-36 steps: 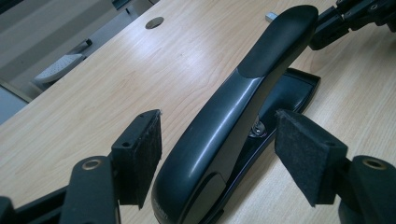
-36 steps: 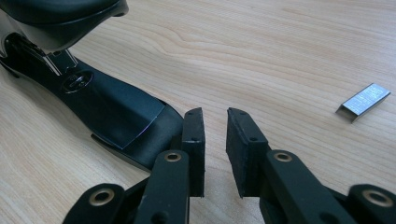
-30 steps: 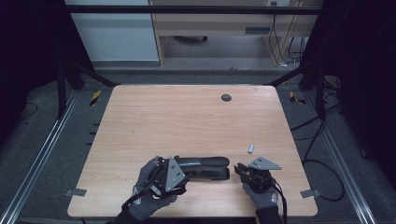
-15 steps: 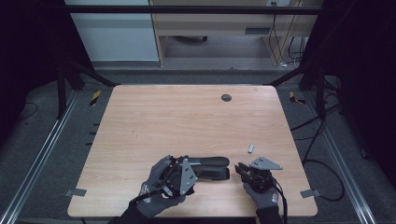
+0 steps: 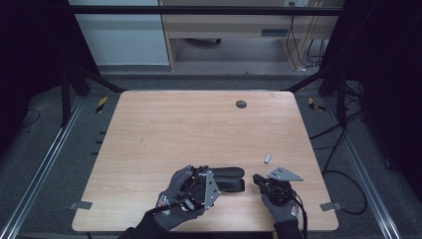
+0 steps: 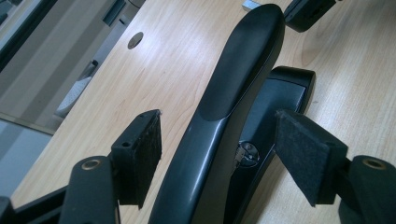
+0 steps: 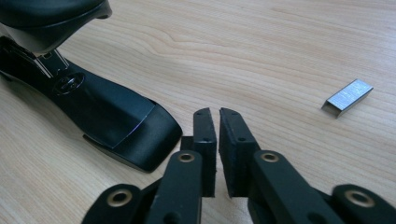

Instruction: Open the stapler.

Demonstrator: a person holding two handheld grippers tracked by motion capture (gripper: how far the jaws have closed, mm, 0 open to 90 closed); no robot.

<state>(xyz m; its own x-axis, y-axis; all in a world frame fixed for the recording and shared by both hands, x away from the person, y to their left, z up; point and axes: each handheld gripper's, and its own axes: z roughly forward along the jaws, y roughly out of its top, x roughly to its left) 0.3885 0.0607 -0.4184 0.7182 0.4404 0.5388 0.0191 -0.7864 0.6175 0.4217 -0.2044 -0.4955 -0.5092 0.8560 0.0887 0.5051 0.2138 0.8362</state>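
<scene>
High view: dim and soft, low-res; table (image 5: 199,129) evenly lit from above, surroundings nearly black at both side edges. Gripper views brighter and sharper, with soft sheen on the black stapler (image 6: 243,70), faint shadows, and blur toward the upper-left background.

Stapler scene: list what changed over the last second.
The left gripper slid right along the black stapler, jaws open astride it. The right gripper has just been closing, nothing between its jaws. Stapler and staple strip stayed put.
</scene>
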